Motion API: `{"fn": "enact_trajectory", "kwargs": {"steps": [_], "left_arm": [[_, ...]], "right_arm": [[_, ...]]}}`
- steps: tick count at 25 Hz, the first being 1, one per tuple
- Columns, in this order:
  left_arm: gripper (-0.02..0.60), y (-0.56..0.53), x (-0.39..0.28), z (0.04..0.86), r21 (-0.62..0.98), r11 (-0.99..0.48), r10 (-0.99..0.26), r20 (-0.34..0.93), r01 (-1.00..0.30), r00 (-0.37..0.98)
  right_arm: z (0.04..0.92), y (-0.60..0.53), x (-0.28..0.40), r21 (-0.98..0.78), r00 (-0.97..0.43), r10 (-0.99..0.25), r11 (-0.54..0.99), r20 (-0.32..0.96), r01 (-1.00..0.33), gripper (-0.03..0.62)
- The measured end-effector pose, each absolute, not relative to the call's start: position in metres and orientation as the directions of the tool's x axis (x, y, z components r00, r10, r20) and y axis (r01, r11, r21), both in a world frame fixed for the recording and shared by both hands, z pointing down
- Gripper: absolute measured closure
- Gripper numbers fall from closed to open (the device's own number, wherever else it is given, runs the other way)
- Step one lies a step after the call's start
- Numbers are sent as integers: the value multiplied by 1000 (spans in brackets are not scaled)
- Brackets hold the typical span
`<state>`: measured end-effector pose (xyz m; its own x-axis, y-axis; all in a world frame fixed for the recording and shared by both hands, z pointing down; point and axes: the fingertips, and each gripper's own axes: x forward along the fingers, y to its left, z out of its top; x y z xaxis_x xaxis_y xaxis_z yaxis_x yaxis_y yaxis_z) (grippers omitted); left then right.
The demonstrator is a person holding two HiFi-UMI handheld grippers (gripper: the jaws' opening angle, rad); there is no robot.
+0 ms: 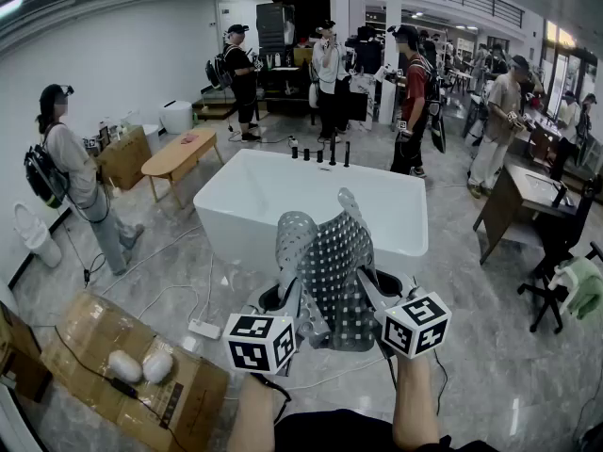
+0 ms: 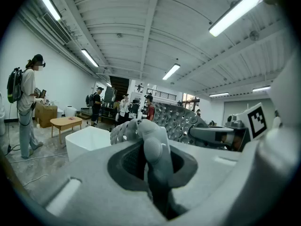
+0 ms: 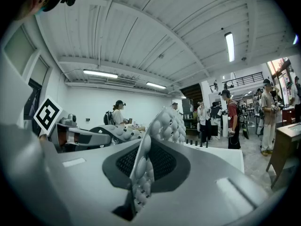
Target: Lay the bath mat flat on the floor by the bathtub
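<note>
While held aloft rather than laid down, hanging bunched and curled in front of the white bathtub (image 1: 236, 222): grey studded bath mat (image 1: 330, 262), well clear of the floor (image 1: 490, 365). Pinching its near left edge, left gripper (image 1: 285, 299), jaws clamped on a thick fold of the rubber. Pinching the near right edge, right gripper (image 1: 375, 295), jaws almost together with only the thin bumpy sheet between. Both grips close to level, side by side, with the sheet arching up between and flopping forward. Carrying step, by the look of it, with the laying itself not yet begun. Next up, probably: spreading the two grips apart to pull out the sag, lowering toward the bare floor on the near side of the tub, touching the far edge down first, then drawing back to unroll everything flat. Worth watching: power strip (image 1: 204, 329) lying on the floor to the left, near the likely landing spot.
</note>
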<state>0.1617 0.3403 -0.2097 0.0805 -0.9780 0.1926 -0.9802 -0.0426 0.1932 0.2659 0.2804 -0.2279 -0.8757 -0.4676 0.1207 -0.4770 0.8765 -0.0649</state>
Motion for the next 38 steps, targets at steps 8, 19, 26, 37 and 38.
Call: {"fn": "enact_trajectory", "kwargs": {"steps": [8,19,26,37,38], "left_arm": [[552,333,188,-204,205,-64,-973,205,-977,107],[551,315,218,-204,187,-64,-969,225,-980,106],[551,311,229,-205,175,-56,-969,228,-983,96],[551,322,208,-209,162,21,-971,237,-987,18],[551,322,204,-210,160,28,-972,235,-987,10]], "right_arm": [[-215,271,292,-72,-857,-503,856,112,-512,572],[-203,251,324,-118,-852,-513,844,107,-523,572],[-207,243,337,-135,-858,-506,848,83,-513,572],[-210,242,318,-157,-895,-443,881,62,-447,572],[-210,243,315,-156,-898,-436,885,60,-440,572]]}}
